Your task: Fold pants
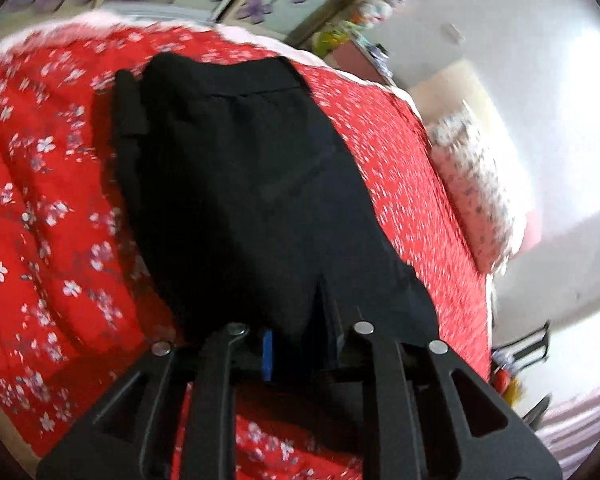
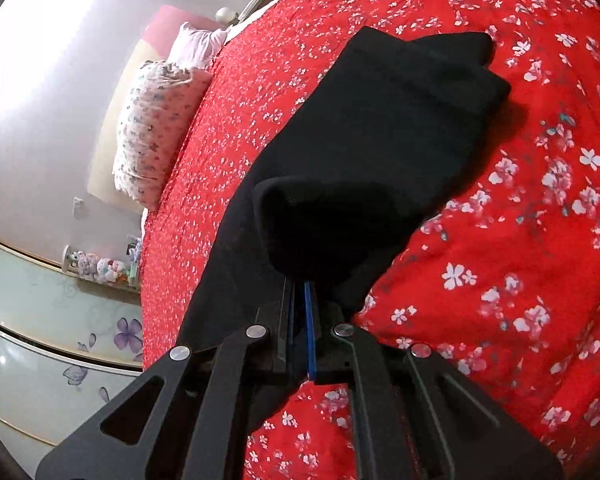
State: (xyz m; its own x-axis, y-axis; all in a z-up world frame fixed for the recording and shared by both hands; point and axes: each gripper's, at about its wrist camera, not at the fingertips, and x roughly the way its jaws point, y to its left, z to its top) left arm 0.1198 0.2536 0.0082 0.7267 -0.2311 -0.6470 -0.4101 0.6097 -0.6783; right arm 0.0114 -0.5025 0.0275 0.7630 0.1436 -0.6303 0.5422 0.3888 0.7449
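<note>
Bedspread (image 1: 52, 184), red with white blossoms, fills both views; the black pants (image 1: 236, 184) lie on it, lengthwise away from the cameras, waistband at the far end in the left wrist view. A patterned pillow (image 2: 152, 132) sits at the bed's far edge by the wall.

Right gripper (image 2: 302, 300): jaws together, clamped on a lifted fold of the pants; cloth bulges over the fingertips and hides them. The rest of the garment trails flat toward the far side.

Left gripper (image 1: 296, 320): fingers buried in black cloth at the near end of the pants. A narrow gap shows beside the blue pad (image 1: 267, 354), but black on black and motion blur hide whether the pads press on fabric. Cannot tell if it grips.

Risks, as judged:
- If the left side has no hold while the right does, a lift would drag the pants askew and the fold line would run crooked.
- The right pinch looks to gather a thick bunch; layers may slip out unevenly.
- The quilted bedspread is soft, so a low pinch could catch it with the pants.

Hard to make out: the leg ends, how many layers are stacked, and the far left strip of dark cloth.
</note>
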